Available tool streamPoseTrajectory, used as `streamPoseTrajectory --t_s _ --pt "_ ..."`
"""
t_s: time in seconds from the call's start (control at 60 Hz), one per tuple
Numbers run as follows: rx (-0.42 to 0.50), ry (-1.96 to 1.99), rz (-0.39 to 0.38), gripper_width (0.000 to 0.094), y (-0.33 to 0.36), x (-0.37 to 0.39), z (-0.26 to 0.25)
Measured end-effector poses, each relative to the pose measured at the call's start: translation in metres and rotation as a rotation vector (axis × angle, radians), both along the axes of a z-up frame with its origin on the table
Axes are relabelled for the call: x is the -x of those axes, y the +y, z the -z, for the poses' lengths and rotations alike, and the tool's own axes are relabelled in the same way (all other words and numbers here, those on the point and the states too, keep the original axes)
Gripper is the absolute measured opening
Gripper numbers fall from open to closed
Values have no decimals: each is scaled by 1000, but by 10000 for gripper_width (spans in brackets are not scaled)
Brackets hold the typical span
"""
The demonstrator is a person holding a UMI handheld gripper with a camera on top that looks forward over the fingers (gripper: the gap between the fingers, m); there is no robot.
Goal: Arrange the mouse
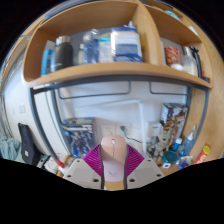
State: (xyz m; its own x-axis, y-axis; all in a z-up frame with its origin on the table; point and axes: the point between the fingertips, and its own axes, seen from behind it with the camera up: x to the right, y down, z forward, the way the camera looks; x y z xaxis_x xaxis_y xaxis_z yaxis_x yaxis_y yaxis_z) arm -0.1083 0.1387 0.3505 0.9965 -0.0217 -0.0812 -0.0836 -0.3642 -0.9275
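1. The tongs (113, 165) sit low in the gripper view, their two fingers bearing magenta pads (96, 161) with a ribbed, lined texture on the inner faces.
2. Between those pads is a mouse (113, 155), pale pinkish-beige, smooth and rounded, its narrow end pointing away. Both pads appear to press on its sides, so the tongs look clamped on it.
3. Whether the mouse rests on the bench (80, 160) or is lifted off it cannot be told.
4. Just beyond the fingers, the bench is crowded with small items too small to name: reddish bits to one side, bottles and colourful packets (172, 142) to the other.
5. A dark object (27, 145) stands at the far side of the bench.
6. Behind the bench is a pale wall panel (110, 105) with a printed sheet (78, 130) fixed to it.
7. Above runs a wooden shelf (100, 72), light brown and smooth, with upright dividers.
8. The shelf holds boxes and containers (110, 45), mostly blue and white.
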Motion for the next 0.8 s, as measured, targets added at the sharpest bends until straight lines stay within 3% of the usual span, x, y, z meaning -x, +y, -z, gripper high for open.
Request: streamPoseTrajectory --t_s 0.1,0.167,0.45,0.583,0.667,0.683,0.8 --pt "-22 -18 -55 251 5 58 -4" --pt "26 -16 -90 250 10 92 23" --pt "386 -20 -121 248 -8 167 254" --pt "523 -23 -130 250 -33 180 335" --pt "594 4 -126 262 -52 184 365" --pt "560 -2 -124 260 -46 183 361" --pt "573 -102 -138 293 -52 180 364"
